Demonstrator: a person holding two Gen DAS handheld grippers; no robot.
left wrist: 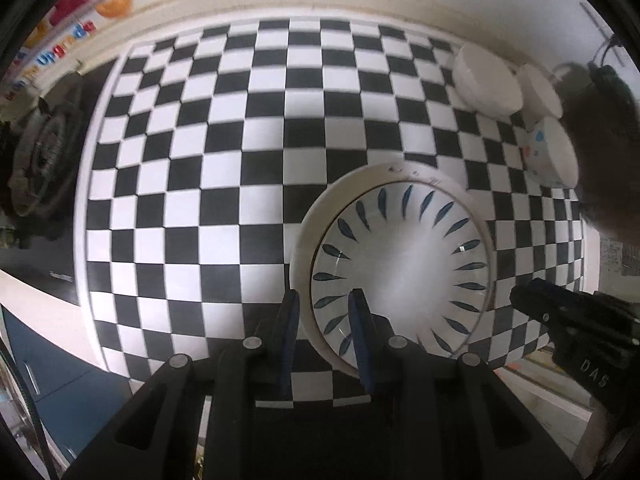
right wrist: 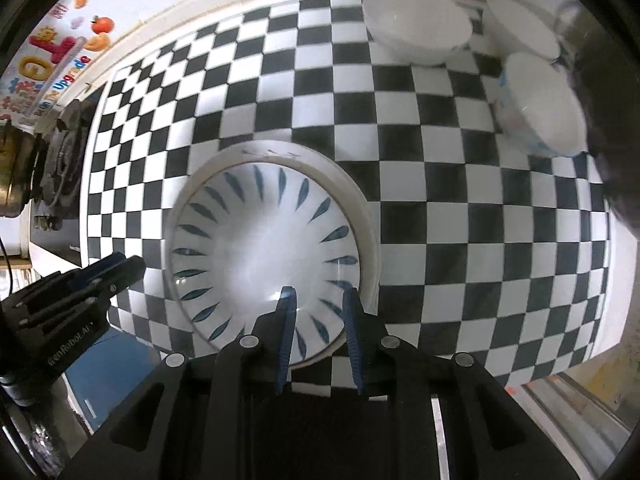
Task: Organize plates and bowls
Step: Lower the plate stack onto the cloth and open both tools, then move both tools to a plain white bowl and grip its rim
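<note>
Two handheld grippers meet over a checkered mat (left wrist: pixel 224 184). Directly ahead of both sits a leaf-patterned plate (left wrist: pixel 400 264) nested on a cream plate (left wrist: pixel 316 216), apparently already stacked. The left gripper (left wrist: pixel 324 304) straddles the near left rim of the plates, fingers parted, gripping nothing. The right gripper (right wrist: pixel 318 300) hovers spread above the near right rim, likewise unclenched. Beyond it, far right, three bowls (right wrist: pixel 416 28) cluster near one another, unstacked, probably next to be gathered.
</note>
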